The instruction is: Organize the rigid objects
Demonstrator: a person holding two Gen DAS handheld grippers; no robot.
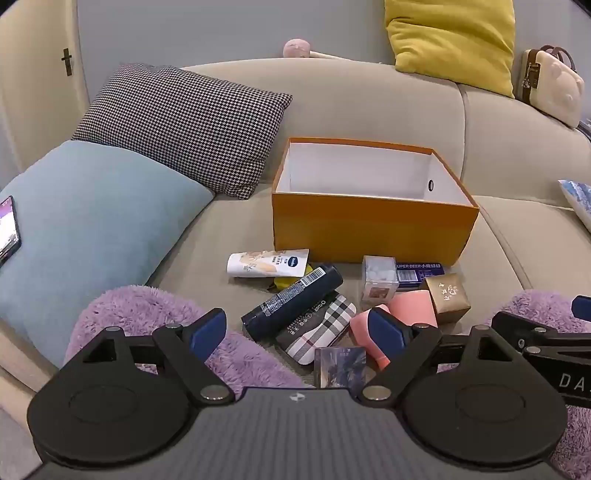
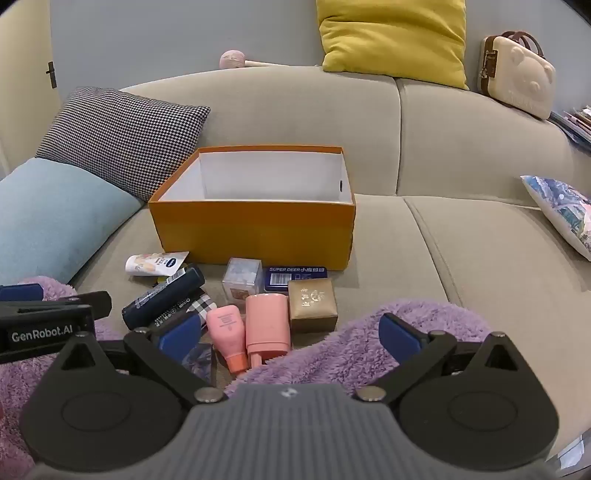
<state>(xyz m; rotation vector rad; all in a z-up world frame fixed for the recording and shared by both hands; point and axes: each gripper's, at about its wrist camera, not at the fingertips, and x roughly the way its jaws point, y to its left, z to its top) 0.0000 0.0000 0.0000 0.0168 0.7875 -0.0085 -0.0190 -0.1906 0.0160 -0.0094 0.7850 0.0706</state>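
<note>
Orange cardboard, white inside: the open box (image 1: 373, 225) stands empty on the sofa seat, and everything I mean to put in it lies in a loose heap just in front of it. My left gripper (image 1: 299, 332) hangs above the heap with its jaws spread wide and nothing between them; my right gripper (image 2: 291, 334) is the same, wide apart and empty, over the pink pieces.

The heap is the risk. The dark tube (image 1: 293, 301) lies across the checked pouch (image 1: 321, 326), and the white lotion tube (image 1: 267, 263) touches its far end, so a careless pinch could drag a neighbour along or roll the tube away. The pink bottle (image 2: 226, 332) and pink holder (image 2: 266, 325) lie touching, side by side, with the gold box (image 2: 312, 304) just beside them; wide jaws could catch two at once. The clear cube (image 2: 242, 282) looks slippery, I judge.

Underneath is soft beige upholstery (image 2: 461, 258), which gives and tips things. Purple fleece (image 2: 369, 343) covers my knees at the near edge. Cushions, blue (image 1: 92, 206), houndstooth (image 1: 177, 125) and yellow (image 2: 393, 35), line the backrest, with a cream bear case (image 2: 517, 75) on top, against a grey wall.
</note>
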